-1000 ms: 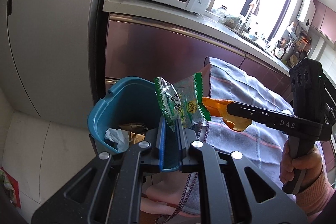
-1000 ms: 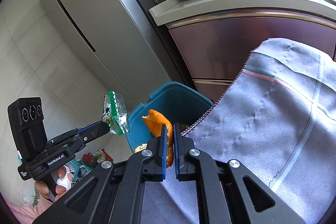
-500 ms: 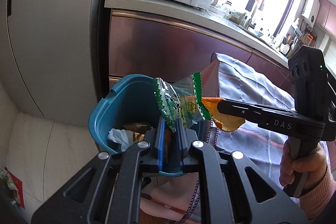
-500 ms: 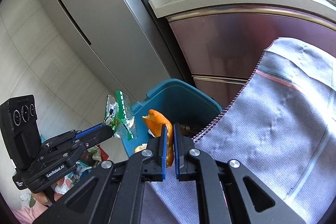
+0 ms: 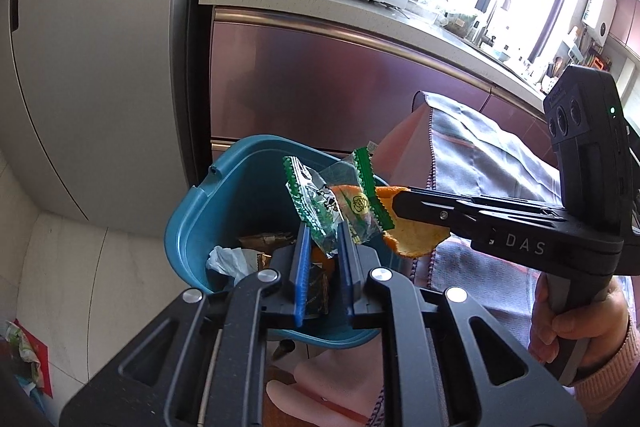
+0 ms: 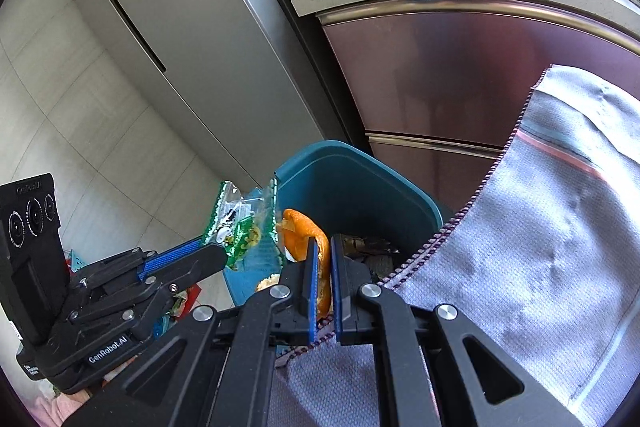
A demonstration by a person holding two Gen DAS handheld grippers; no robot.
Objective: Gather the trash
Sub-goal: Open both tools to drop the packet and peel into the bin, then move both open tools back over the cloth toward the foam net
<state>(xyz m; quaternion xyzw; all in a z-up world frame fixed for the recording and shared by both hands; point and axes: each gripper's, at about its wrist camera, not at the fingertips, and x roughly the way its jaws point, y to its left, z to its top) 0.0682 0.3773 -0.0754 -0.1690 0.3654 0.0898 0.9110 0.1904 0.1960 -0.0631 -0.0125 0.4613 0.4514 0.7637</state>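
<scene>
Below and just ahead of both claws gapes the teal plastic bin [image 5: 224,211]; the left gripper [image 5: 323,247], jaws just easing apart, loosely holds a crinkly green-edged clear wrapper [image 5: 320,211]; the right gripper [image 6: 323,259] pinches a curled orange peel [image 6: 304,231] upright, nearer the bin's middle.

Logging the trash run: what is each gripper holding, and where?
Left gripper: green wrapper, by its lower end. Right gripper: orange peel, by its lower part.
</scene>
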